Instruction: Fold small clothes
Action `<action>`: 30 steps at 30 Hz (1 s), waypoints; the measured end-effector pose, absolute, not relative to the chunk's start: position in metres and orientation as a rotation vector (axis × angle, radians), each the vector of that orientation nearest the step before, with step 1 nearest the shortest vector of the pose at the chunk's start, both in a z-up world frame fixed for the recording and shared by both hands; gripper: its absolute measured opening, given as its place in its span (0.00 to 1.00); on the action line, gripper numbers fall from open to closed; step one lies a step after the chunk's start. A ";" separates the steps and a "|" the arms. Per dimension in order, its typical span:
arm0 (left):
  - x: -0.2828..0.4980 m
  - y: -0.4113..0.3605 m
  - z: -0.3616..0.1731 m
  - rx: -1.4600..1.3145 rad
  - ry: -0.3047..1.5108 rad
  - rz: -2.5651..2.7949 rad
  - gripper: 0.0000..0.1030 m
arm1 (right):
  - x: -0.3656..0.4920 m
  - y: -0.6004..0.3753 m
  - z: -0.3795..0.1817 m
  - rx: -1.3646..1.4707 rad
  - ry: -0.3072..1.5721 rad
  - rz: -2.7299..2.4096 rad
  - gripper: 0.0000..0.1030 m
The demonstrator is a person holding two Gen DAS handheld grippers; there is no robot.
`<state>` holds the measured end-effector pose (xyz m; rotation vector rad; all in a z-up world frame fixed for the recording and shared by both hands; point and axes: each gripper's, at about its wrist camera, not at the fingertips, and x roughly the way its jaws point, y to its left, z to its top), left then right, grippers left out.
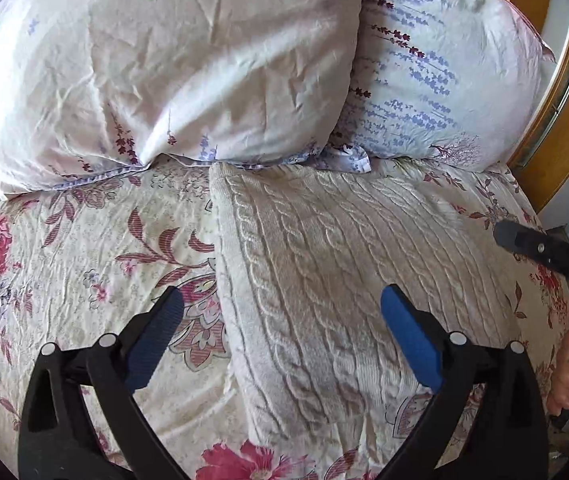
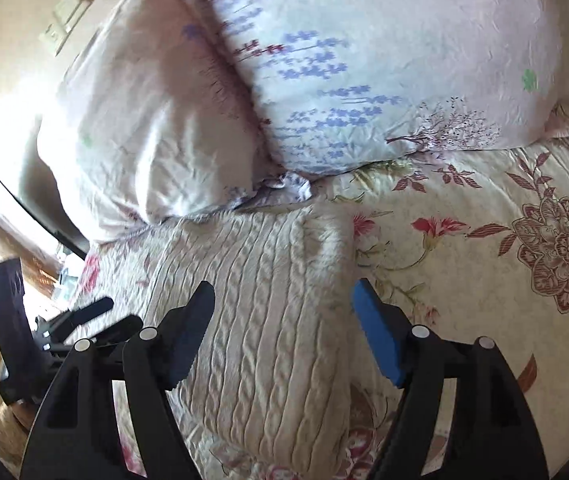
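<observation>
A cream cable-knit sweater [image 1: 344, 272] lies folded into a long rectangle on the floral bedspread [image 1: 64, 264]. My left gripper [image 1: 282, 300] is open and empty, hovering over the sweater's left edge near its front end. In the right wrist view the sweater [image 2: 260, 304] runs from the pillows toward the camera. My right gripper [image 2: 284, 296] is open and empty above the sweater's right edge. The right gripper also shows at the far right of the left wrist view [image 1: 544, 252], held by a hand. The left gripper shows at the left of the right wrist view [image 2: 80, 316].
Two large flowered pillows [image 1: 188, 64] [image 1: 444, 64] lean at the head of the bed just beyond the sweater. A wooden bed frame [image 1: 564, 92] curves at the right. The bedspread [image 2: 484, 240] stretches to the right of the sweater. A wall with a switch plate [image 2: 66, 12] is at the upper left.
</observation>
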<state>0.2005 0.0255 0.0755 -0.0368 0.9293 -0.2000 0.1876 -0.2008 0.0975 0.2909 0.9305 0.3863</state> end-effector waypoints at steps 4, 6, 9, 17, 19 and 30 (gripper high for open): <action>0.182 0.013 0.065 -0.015 0.933 -0.213 0.98 | 0.163 -0.184 0.080 0.208 0.954 0.386 0.72; 0.183 0.003 0.051 0.024 0.976 -0.193 0.98 | 0.162 -0.177 0.065 0.146 1.012 0.344 0.72; 0.183 -0.004 0.028 0.078 1.041 -0.152 0.98 | 0.162 -0.173 0.047 0.090 1.055 0.293 0.72; 0.148 0.026 0.033 0.033 0.982 -0.088 0.98 | 0.123 -0.190 0.070 0.047 0.910 0.164 0.93; 0.141 0.034 0.029 0.031 0.983 -0.048 0.98 | 0.113 -0.195 0.069 0.033 0.892 0.126 0.99; 0.116 0.032 0.009 0.110 1.011 0.028 0.98 | 0.099 -0.192 0.041 -0.016 0.993 0.094 0.99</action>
